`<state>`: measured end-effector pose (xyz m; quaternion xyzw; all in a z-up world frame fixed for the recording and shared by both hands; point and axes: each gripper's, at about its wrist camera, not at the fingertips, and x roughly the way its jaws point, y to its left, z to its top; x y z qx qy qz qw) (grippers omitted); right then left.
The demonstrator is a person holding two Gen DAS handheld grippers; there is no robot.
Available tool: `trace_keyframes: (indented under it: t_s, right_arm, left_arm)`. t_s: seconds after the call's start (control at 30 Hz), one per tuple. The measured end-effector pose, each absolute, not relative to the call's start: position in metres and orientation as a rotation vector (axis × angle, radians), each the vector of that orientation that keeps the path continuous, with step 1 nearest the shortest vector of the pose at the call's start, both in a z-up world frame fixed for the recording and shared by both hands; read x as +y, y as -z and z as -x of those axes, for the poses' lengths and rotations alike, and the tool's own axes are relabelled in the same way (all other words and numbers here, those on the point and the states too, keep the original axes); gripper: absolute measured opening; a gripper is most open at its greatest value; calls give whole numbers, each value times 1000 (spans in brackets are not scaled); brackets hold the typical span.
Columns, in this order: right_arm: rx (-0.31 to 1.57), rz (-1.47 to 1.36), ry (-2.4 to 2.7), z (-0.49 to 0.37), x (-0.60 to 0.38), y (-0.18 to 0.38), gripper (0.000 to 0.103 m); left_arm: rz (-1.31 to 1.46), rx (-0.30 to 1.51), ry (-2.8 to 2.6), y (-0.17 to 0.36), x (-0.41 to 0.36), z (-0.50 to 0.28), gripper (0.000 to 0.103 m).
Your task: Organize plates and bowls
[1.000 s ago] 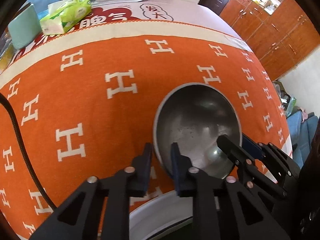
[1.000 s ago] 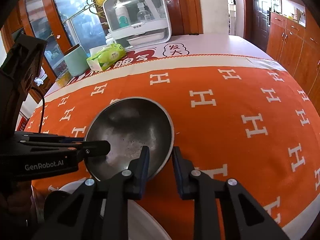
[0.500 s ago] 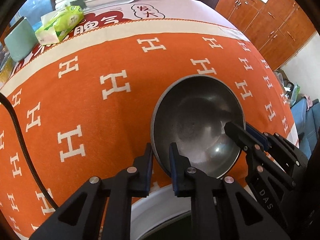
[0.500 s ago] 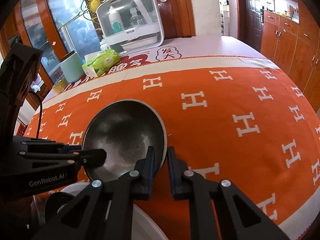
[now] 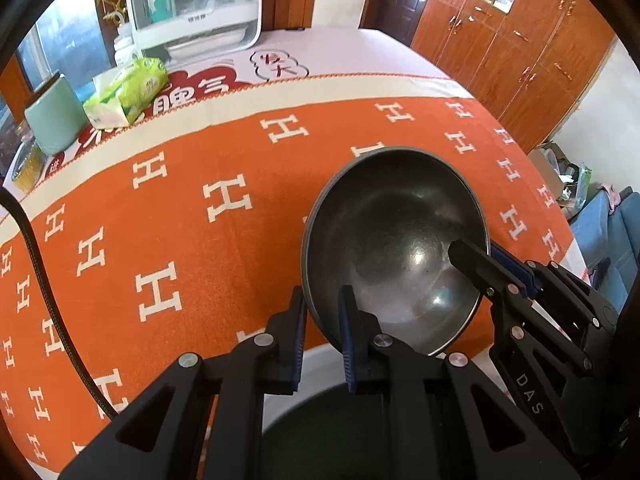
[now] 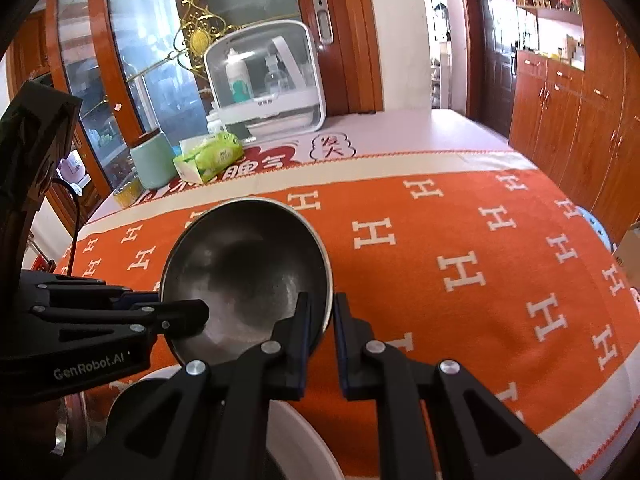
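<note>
A dark metal bowl hangs tilted above the orange cloth, pinched at its rim from two sides. My left gripper is shut on the bowl's near-left rim. In the right wrist view the same metal bowl has my right gripper shut on its right rim. The other gripper's fingers reach into the bowl from the right. Below both grippers lies a white plate with a dark bowl in it, mostly hidden by the gripper bodies.
The table carries an orange cloth with white H marks. At the far left stand a green tissue pack, a pale green cup and a white clear-fronted storage box. Wooden cabinets line the right wall.
Both grippers have closed on the metal bowl's rim and lifted it off the cloth, tilting it toward me. The views have swung up to show more of the room.
</note>
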<state>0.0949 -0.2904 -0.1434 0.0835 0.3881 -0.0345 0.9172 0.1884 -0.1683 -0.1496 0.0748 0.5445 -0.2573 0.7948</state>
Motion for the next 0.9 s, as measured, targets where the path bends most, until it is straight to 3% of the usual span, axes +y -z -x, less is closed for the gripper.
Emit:
trace_keyframes:
  t_s: [0.4,0.9]
  right_arm:
    - [730,-113,32,-55,-275,113,11]
    - [784,9,-249,-31,-276,89,11]
  left_arm:
    - [-160,1099,522,115,-153,-147,14]
    - [-29,1101,282,90,-135,-81,14]
